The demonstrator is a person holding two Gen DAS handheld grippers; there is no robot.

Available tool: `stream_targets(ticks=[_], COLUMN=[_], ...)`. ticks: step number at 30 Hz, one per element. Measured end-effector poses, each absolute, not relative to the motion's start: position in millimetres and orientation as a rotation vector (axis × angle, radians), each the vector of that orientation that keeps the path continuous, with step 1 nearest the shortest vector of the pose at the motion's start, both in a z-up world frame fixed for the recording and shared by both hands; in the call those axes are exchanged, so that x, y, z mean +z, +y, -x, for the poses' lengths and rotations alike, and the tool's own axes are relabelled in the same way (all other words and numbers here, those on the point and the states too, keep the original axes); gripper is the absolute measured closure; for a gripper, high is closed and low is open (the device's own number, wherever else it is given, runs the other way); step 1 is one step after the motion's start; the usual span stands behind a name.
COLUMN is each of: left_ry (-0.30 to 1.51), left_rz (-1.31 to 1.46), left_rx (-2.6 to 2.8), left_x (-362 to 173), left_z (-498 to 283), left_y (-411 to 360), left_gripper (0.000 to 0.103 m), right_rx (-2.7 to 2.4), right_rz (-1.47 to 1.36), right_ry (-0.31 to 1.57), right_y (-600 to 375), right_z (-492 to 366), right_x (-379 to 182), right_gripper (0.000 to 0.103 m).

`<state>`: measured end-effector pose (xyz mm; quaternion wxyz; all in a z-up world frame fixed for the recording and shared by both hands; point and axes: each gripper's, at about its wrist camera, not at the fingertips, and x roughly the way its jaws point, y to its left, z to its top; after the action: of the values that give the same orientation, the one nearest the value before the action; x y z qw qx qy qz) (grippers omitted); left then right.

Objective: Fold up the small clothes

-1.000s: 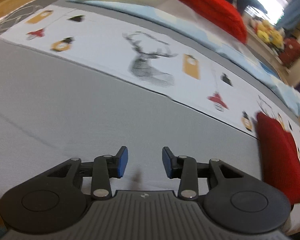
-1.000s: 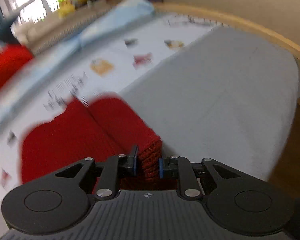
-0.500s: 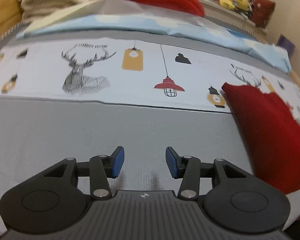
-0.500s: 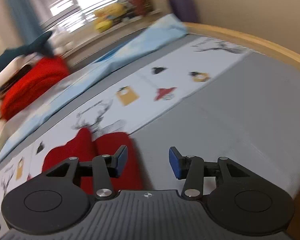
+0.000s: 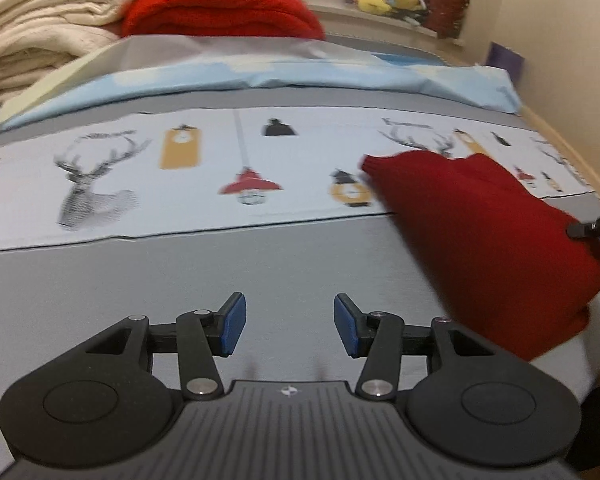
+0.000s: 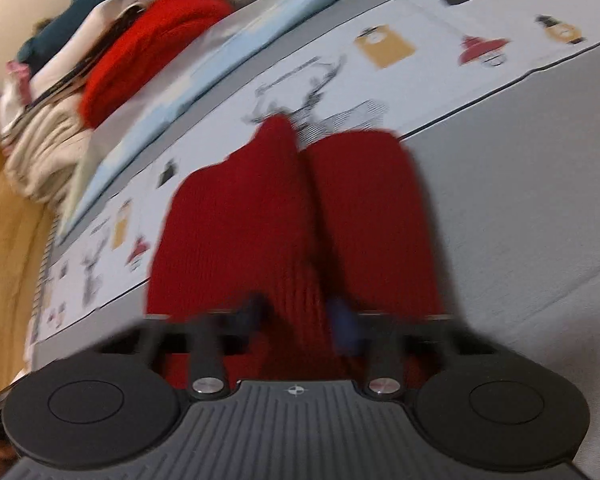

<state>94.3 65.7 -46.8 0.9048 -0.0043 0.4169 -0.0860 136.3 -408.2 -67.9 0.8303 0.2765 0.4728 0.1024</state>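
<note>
Surface: a bed (image 5: pixel 140 280) under a plain grey sheet.
Printed strip: a pale cloth band (image 5: pixel 204 176) with deer, lamps and tags lies across the grey.
Garment: a dark red knit (image 5: pixel 480 240) rests half on grey, half on the band.
Far edge: light blue bedding (image 5: pixel 284 76); folded cream blankets (image 5: pixel 40 36) beside a bright red knit (image 5: pixel 220 8).

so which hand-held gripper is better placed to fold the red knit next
Right. The right hand-held gripper already has the red knit between its closing fingers; the left hand-held gripper stands open over bare grey sheet.
</note>
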Motion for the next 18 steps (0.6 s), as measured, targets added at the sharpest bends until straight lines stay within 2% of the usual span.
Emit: stream_targets(ticks=[3,7,9,11,13,18], left_ry=[0.873,0.875,0.88,0.902,0.936,1.267], left_rz=[0.05,0.134,0.175,0.227,0.236,0.139], left_rx=[-0.216,-0.333,-0.399,-0.46,-0.485,-0.371], left_x=[-46,-42,-40,-42,-51,-124], left_z=[-95,-98,-102,-106,-108,-109], left_y=[35,-19,-49,-79,-103,-134], left_gripper=[0.047,0.035,0.032,0.024,0.024,0.027], right_rx=[0.294,0.332,0.313,0.261,0.223,0.196], right_rz=[-0.585,-0.62,-0.597,-0.573,-0.542,-0.519], right_ry=[0.885,0.781,0.817,0.903,0.982,1.016], right_y=[-415,-451,-468,-477,-477,-465], right_z=[-111,-69,-54,-49,-50,-60], right_x=[-42,-24,-29,-44,-60,-69], right_gripper=[0.085,0.086,0.086,0.085,0.085,0.085])
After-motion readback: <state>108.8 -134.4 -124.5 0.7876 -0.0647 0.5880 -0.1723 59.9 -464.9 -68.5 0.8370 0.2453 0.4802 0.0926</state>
